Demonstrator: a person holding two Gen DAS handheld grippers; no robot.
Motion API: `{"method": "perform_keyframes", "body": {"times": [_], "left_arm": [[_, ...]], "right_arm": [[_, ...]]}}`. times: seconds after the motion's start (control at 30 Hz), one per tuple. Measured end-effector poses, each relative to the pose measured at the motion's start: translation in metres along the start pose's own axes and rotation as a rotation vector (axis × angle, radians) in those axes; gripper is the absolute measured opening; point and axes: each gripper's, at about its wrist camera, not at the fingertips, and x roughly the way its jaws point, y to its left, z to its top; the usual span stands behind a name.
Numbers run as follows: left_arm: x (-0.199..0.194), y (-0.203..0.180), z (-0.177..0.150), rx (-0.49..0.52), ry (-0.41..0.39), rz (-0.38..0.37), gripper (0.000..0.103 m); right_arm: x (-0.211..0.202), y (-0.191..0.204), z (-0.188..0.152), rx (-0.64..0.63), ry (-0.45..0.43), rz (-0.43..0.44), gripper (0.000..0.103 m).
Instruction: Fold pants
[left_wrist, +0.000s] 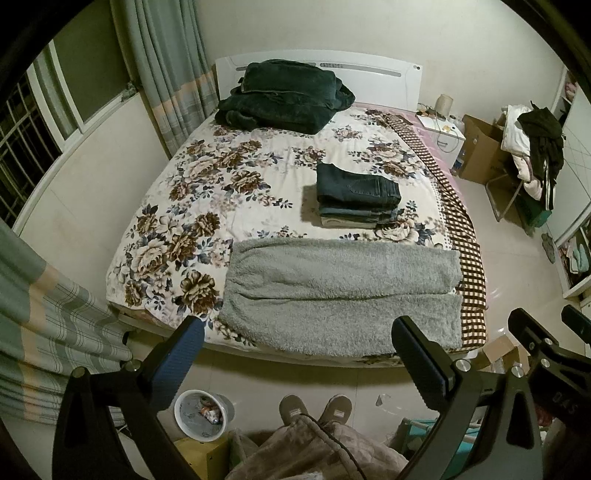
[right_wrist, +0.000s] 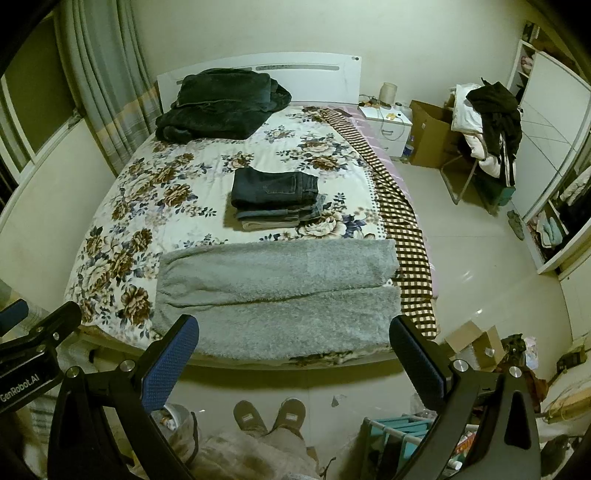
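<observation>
Fluffy grey pants (left_wrist: 340, 291) (right_wrist: 280, 295) lie flat across the near end of the floral bed (left_wrist: 192, 206) (right_wrist: 147, 199), waist to the left and both legs side by side running right. My left gripper (left_wrist: 299, 332) is open and held above the floor just short of the bed's near edge, with nothing between its fingers. My right gripper (right_wrist: 295, 330) is open too, at about the same height and distance, empty. Part of the right gripper (left_wrist: 546, 347) shows in the left wrist view, and part of the left gripper (right_wrist: 33, 332) in the right wrist view.
A stack of folded jeans (left_wrist: 358, 195) (right_wrist: 277, 195) sits mid-bed; a dark blanket pile (left_wrist: 284, 96) (right_wrist: 218, 103) lies by the headboard. A person's slippered feet (left_wrist: 314, 408) (right_wrist: 269, 413) stand by the bed. A white bin (left_wrist: 203, 413), cardboard boxes (right_wrist: 472, 343) and a clothes-laden chair (right_wrist: 487, 136) surround.
</observation>
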Motion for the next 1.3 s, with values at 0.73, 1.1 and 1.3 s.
{"method": "perform_keyframes", "body": {"times": [0.73, 1.1, 1.3], "left_arm": [[-0.0003, -0.0003, -0.0012, -0.001, -0.006, 0.000, 0.103], [-0.0004, -0.0003, -0.0015, 0.000, -0.007, 0.000, 0.103], [-0.0004, -0.0004, -0.0018, 0.000, -0.008, -0.002, 0.103]], "right_arm": [[0.0017, -0.0023, 0.0053, -0.003, 0.002, 0.004, 0.103], [0.0024, -0.0012, 0.0064, -0.001, 0.002, 0.004, 0.103], [0.0028, -0.0016, 0.0071, -0.002, 0.002, 0.003, 0.103]]}}
